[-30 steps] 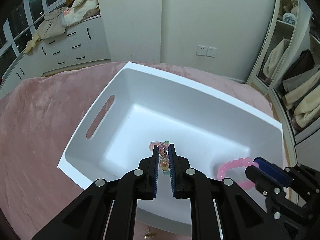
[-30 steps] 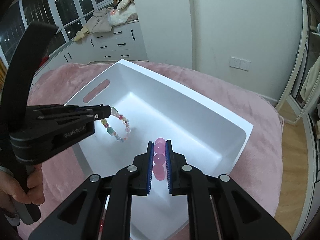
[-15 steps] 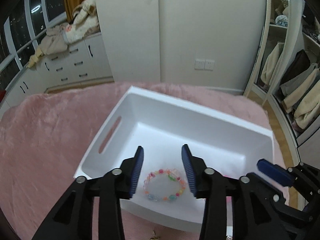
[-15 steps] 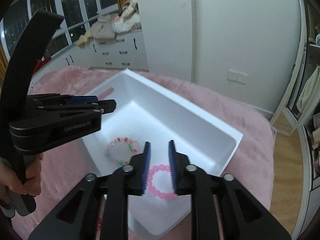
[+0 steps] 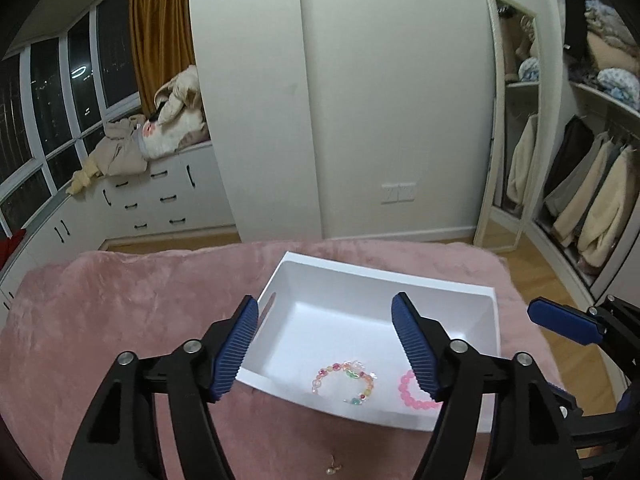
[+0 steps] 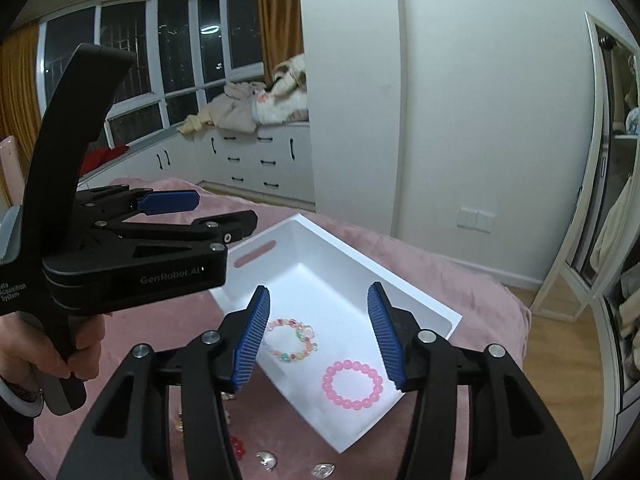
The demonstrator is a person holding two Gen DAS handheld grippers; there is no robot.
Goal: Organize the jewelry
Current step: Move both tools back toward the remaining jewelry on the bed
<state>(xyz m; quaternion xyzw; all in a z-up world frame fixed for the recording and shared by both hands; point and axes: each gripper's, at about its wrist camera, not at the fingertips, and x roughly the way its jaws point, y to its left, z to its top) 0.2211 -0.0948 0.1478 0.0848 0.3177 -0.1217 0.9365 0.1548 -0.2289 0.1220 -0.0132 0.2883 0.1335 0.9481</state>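
Your left tongs (image 5: 324, 340) hang above the near-left side of the white bin (image 5: 384, 276), released, blue ribbed pads spread wide with nothing between them. In the right wrist view you grip the left tool's handle with your left hand (image 6: 60, 356), and its fingers point level toward the bin's slotted end. Your right tongs (image 6: 318, 336) are also released and spread wide, raised over the near corner of the bin; nothing is held.

Multicolour bead bracelet (image 6: 291, 339) lies flat on the bin floor toward the near side. Pink bead bracelet (image 6: 353, 385) lies flat just beside it, apart, not touching, closer to the near corner. Both are fully inside the bin.

The bin sits on a bed covered with a pink plush blanket (image 5: 120, 312). Loose pieces lie on the blanket outside the bin: a small gold earring (image 5: 333, 469) in the left view; red beads (image 6: 237, 446) and two clear crystal pieces (image 6: 267, 460) near the bottom edge of the right view, partly hidden by the tool.

Room: white drawer units (image 5: 168, 200) under dark windows with clothes piled on top, mustard curtain (image 5: 160, 36), white wall with a switch plate (image 5: 399, 193), open wardrobe with hanging coats (image 5: 592, 200) on the right.
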